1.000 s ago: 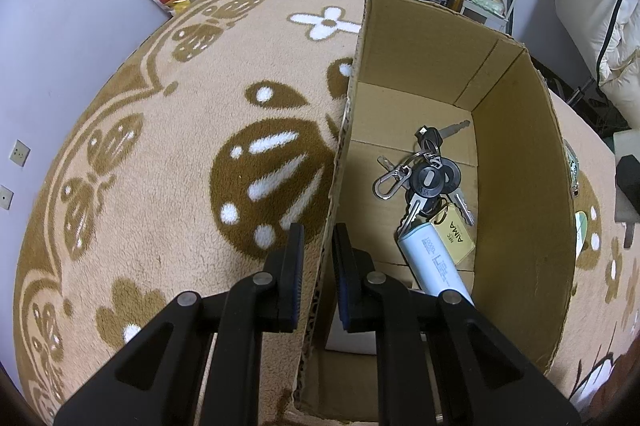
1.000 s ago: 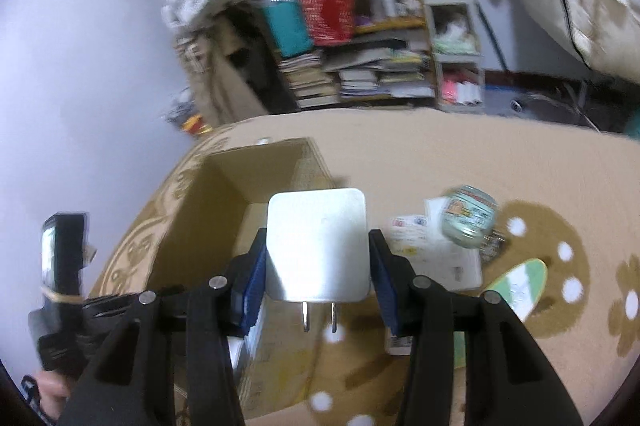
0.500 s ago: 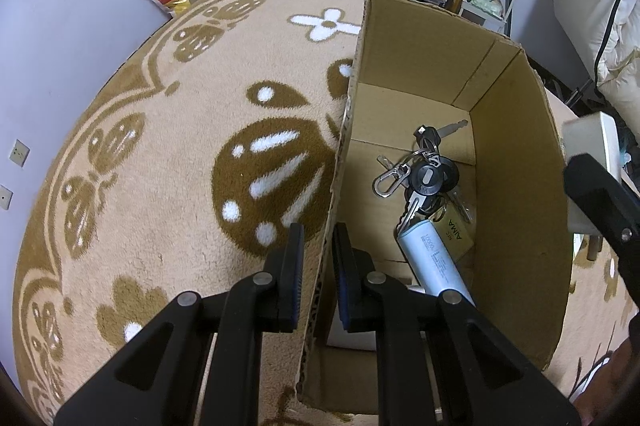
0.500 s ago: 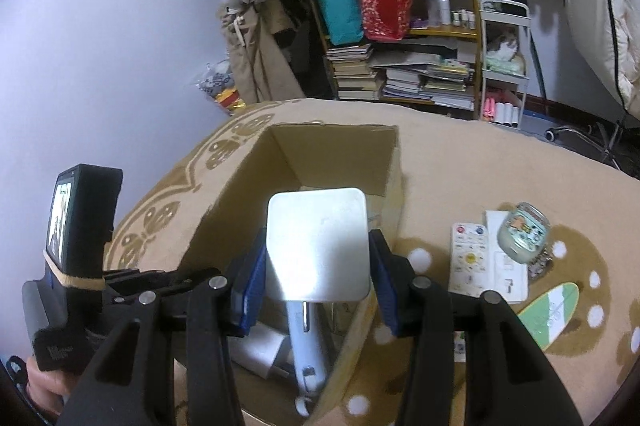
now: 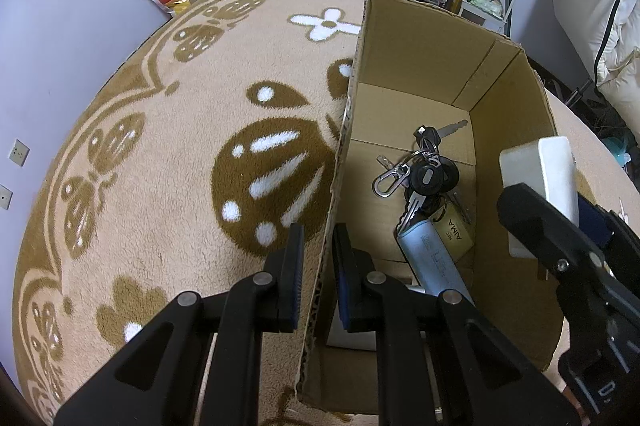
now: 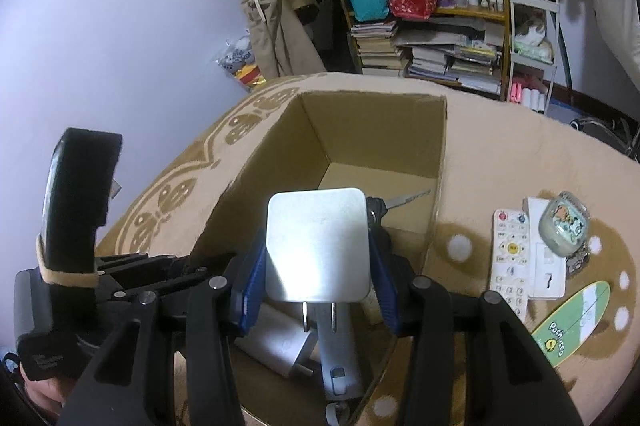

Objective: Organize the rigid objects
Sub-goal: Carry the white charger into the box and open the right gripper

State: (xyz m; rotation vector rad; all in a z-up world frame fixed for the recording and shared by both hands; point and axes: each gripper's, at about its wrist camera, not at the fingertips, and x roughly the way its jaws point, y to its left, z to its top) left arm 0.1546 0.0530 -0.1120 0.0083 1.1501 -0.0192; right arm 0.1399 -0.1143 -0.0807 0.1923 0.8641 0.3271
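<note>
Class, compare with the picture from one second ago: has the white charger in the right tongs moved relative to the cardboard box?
Yes. The white charger has moved in over the cardboard box, and now hangs above its open inside rather than short of it.

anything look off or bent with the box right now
The cardboard box's left wall bows inward and leans, pinched at its rim by the left gripper. The keys inside look undisturbed.
</note>
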